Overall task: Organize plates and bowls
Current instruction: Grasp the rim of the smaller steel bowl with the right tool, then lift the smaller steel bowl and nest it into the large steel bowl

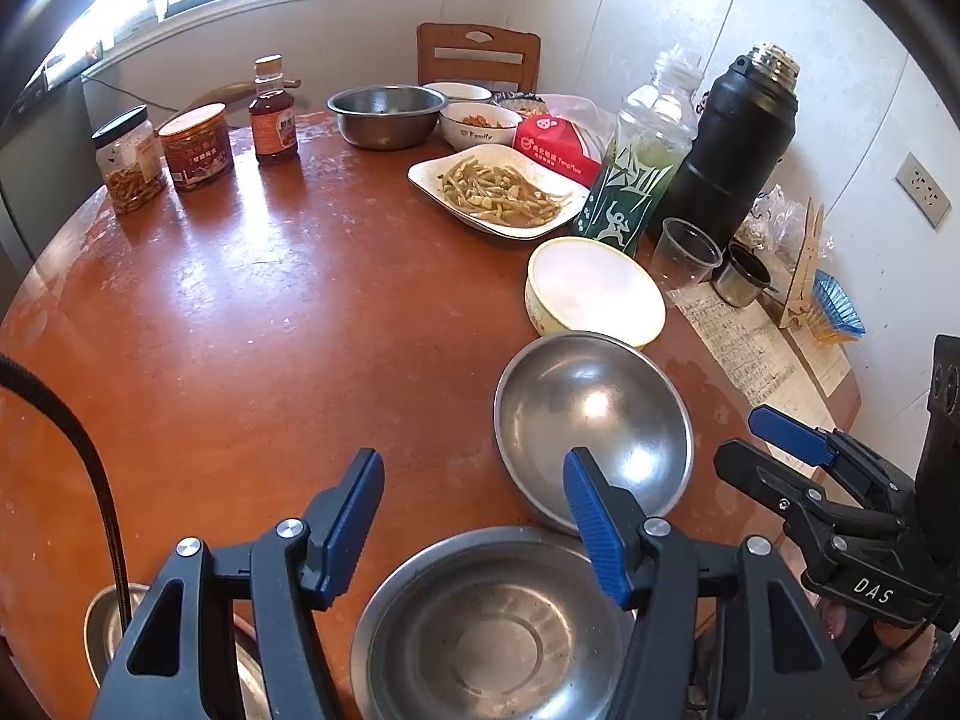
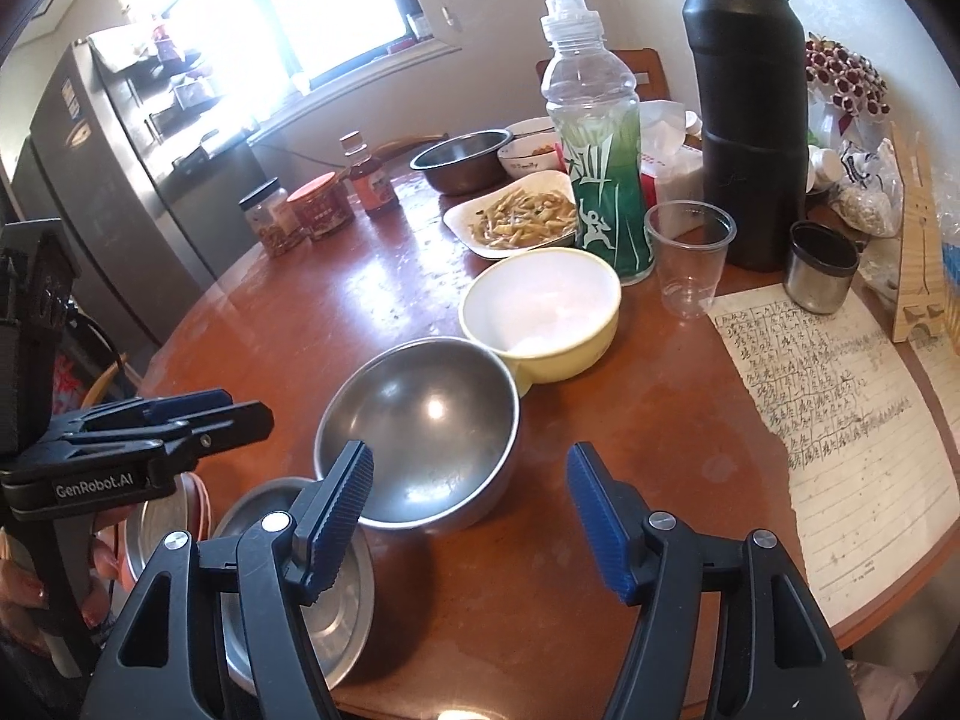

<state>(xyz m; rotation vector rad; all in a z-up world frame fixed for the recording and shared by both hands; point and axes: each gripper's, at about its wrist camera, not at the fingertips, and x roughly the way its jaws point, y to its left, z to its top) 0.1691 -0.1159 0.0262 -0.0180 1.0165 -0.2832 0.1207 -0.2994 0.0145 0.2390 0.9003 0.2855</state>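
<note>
A round steel bowl [image 1: 591, 426] [image 2: 420, 426] stands empty on the brown round table [image 1: 270, 330], touching a yellow bowl [image 1: 594, 291] [image 2: 540, 312] with a white inside just behind it. A shallow steel plate [image 1: 498, 630] [image 2: 300, 588] lies at the near edge. My left gripper [image 1: 474, 516] [image 2: 240, 408] hovers open over that plate and the bowl's near rim, with nothing between its blue pads. To the right of the steel bowl, my right gripper [image 2: 468, 498] [image 1: 756, 444] is open and holds nothing.
A white plate of food [image 1: 504, 189], a steel basin [image 1: 384, 114], a small white bowl [image 1: 480, 120] and jars [image 1: 198, 147] sit farther back. A green bottle [image 2: 600, 180], black flask [image 2: 750, 120], plastic cup [image 2: 690, 252] and written paper [image 2: 840, 420] crowd the right. Another steel dish [image 1: 108, 618] lies bottom left.
</note>
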